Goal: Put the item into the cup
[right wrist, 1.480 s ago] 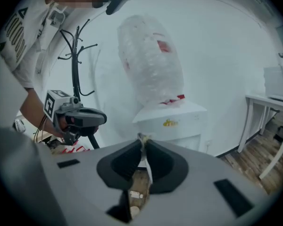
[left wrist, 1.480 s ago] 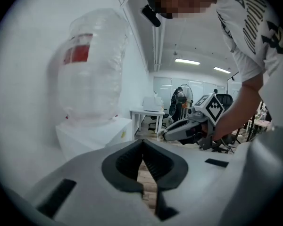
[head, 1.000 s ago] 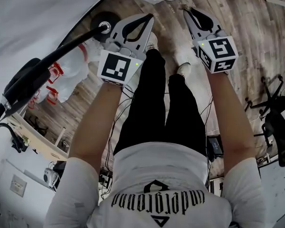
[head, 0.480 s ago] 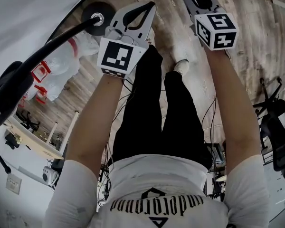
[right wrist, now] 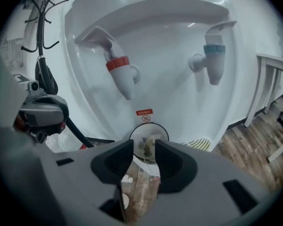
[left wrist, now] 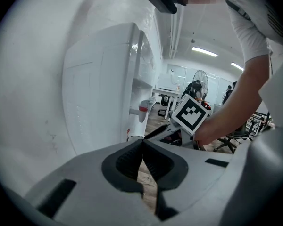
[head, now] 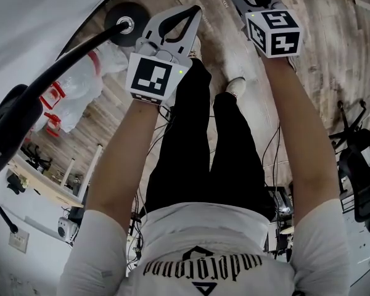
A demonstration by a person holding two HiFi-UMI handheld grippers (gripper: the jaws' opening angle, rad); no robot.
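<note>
A: Wood floor (head: pixel 333 17), white dispenser (right wrist: pixel 170 55) ahead, no table seen. Status?

B: R tool (right wrist: pixel 144 144) sits over cup (right wrist: pixel 155 128), which is in front of dispenser, lower than red tap (right wrist: pixel 121 76). Jaws opening, nothing between pads. Brownish item (right wrist: pixel 145 147) lies inside cup, so drop looks done, imo. L tool (left wrist: pixel 142 144) pressed together, empty, off to the side.

A: What's left?

B: Prob. only backing R tool off.

A: Unclear bits?

B: Item too small to ID. Tool body hides what cup stands on. Head view cuts R tool tips at top edge.
</note>
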